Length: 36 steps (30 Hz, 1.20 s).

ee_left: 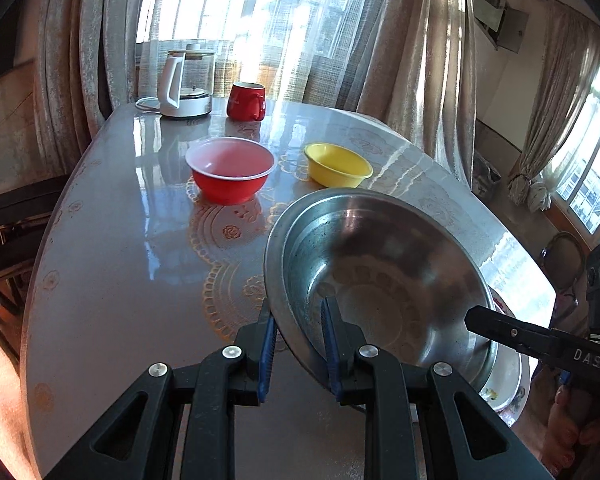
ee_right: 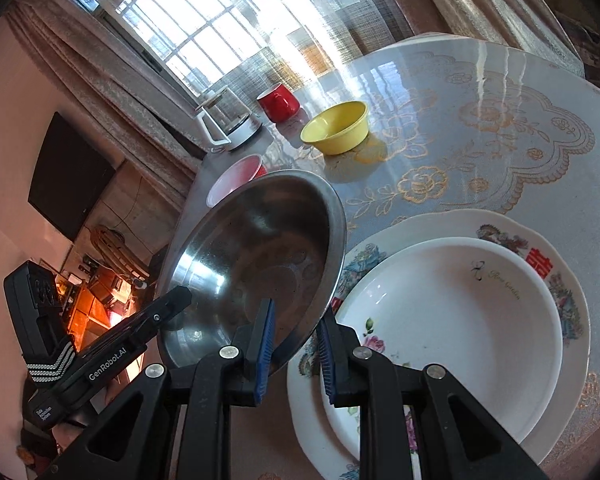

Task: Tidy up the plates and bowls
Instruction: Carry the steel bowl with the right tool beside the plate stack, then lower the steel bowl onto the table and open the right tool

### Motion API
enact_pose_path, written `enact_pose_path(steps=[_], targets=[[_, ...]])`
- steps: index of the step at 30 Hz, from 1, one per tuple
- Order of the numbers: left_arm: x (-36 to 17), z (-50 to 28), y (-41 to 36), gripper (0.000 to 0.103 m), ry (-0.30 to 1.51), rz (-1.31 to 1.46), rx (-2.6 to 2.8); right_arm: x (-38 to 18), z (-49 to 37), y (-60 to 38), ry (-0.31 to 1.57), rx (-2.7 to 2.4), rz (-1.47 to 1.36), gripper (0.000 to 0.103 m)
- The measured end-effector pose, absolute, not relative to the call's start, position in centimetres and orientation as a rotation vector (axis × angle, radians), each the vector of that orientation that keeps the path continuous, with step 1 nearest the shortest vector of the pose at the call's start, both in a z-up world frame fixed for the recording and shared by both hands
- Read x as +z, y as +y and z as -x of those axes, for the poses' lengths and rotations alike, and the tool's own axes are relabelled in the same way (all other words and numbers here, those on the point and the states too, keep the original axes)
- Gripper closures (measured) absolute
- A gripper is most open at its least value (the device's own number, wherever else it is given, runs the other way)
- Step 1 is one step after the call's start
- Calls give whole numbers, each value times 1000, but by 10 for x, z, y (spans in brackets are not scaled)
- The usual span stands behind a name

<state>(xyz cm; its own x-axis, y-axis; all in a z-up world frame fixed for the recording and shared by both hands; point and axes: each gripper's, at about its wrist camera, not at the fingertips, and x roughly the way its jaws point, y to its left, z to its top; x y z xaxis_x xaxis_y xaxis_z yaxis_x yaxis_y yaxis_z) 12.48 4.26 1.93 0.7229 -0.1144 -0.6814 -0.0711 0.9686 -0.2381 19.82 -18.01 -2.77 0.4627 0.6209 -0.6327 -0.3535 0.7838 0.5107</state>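
A large steel bowl (ee_left: pixel 380 272) is held tilted above the table, and it also shows in the right wrist view (ee_right: pixel 260 252). My left gripper (ee_left: pixel 298 344) is shut on its near rim. My right gripper (ee_right: pixel 294 344) is shut on its opposite rim; one right finger (ee_left: pixel 500 328) shows in the left view. Beside and partly under the steel bowl, a white bowl (ee_right: pixel 452 320) sits in a flowered plate (ee_right: pixel 548 256). A red bowl (ee_left: pixel 230 170) and a yellow bowl (ee_left: pixel 338 165) stand farther back on the table.
A red mug (ee_left: pixel 246 101) and a glass kettle (ee_left: pixel 186 82) stand at the table's far edge by the curtained window. The table (ee_left: pixel 120 272) has a glossy patterned cover. The left gripper's body (ee_right: pixel 100 356) shows low left in the right view.
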Motion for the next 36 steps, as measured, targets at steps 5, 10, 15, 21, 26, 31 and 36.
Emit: enact_pose_path(steps=[5,10,15,21,26,31,36], targets=[[12,-105,59,80,774,282,14,-28,-190,-160,926,646,-283,82],[4,-91,73,80,793,299,52,-31,-184,-142,956,680,-244,82],[-7,-81,81,80,816,313,82,-39,-179,-124,988,695,-204,82],[-11,-78,79,79,819,305,91,-48,-181,-117,1018,680,-181,81],[-16,-78,75,79,836,299,81,-54,-180,-119,1042,665,-170,80],[-18,-76,71,78,827,260,96,-58,-180,-118,1051,654,-155,79],[-19,-78,74,78,837,273,104,-55,-176,-116,1033,655,-134,77]])
